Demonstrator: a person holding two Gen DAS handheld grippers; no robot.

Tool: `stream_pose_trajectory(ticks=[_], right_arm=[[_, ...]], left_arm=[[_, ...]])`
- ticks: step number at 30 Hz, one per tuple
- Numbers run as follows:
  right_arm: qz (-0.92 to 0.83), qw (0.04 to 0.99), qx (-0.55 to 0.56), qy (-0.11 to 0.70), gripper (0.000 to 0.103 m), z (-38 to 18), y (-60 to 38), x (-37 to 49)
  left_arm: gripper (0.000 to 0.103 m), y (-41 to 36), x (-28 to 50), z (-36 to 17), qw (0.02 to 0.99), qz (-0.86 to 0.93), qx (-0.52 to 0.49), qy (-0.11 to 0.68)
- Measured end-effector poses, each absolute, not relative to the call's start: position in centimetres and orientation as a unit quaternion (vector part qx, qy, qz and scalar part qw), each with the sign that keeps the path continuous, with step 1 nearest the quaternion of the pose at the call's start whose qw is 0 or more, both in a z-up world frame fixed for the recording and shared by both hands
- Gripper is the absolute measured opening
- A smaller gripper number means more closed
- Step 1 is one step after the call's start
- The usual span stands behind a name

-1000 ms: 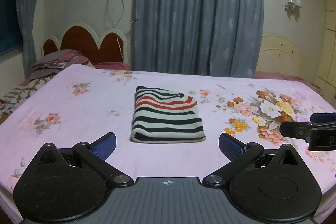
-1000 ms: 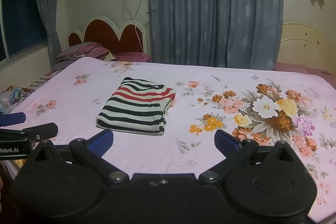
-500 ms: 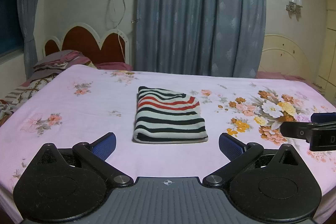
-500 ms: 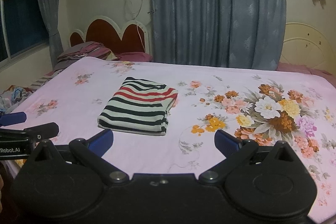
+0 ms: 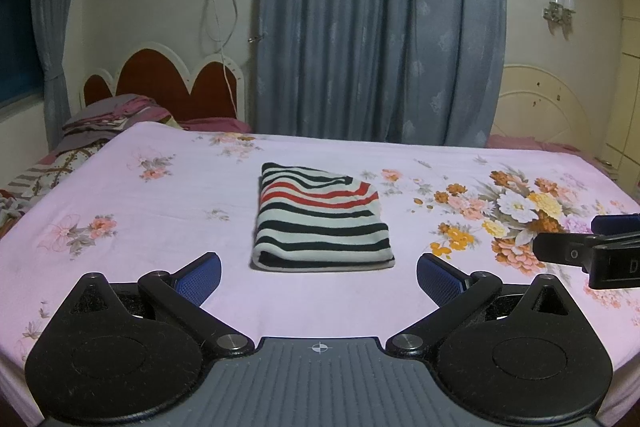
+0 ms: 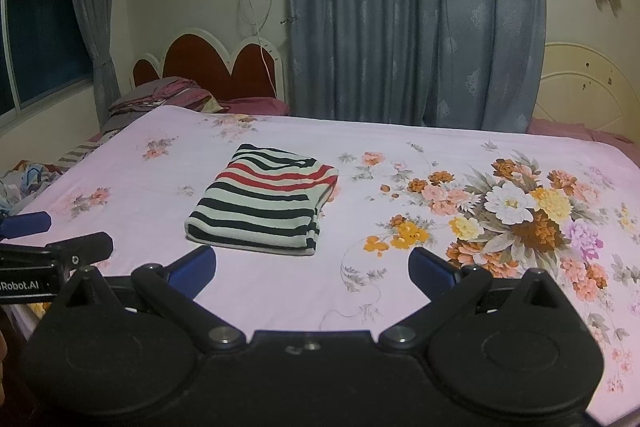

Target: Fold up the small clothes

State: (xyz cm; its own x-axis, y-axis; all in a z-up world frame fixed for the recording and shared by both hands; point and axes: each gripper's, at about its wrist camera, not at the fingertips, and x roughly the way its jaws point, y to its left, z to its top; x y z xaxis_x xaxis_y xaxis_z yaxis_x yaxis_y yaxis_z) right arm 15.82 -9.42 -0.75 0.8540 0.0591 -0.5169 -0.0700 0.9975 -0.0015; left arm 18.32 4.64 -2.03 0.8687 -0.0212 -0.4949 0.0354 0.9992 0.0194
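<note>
A small striped garment [image 5: 322, 225], black, white and red, lies folded into a neat rectangle on the pink floral bed sheet [image 5: 160, 211]. It also shows in the right wrist view [image 6: 262, 201]. My left gripper [image 5: 319, 275] is open and empty, held back from the garment's near edge. My right gripper [image 6: 312, 269] is open and empty, to the right of the garment and short of it. Each gripper shows at the edge of the other's view.
A red and white headboard [image 5: 160, 83] with a pile of bedding [image 5: 108, 117] stands at the far left. Blue curtains [image 5: 376, 27] hang behind the bed. A cream footboard [image 5: 536, 107] is at the far right. More clothes lie off the bed's left edge [image 6: 24, 175].
Both grippers have drawn back and risen slightly, so the garment sits a little farther off. The garment has not moved.
</note>
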Motion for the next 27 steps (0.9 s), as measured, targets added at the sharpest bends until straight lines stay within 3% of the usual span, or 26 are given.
stream_pose_trajectory(ticks=[27], right_arm=[[0.039, 0.963, -0.015, 0.267, 0.102, -0.69, -9.09, 16.02]], left_arm=[[0.103, 5.32, 18.62, -1.93, 0.971, -0.023, 0.020, 0.236]])
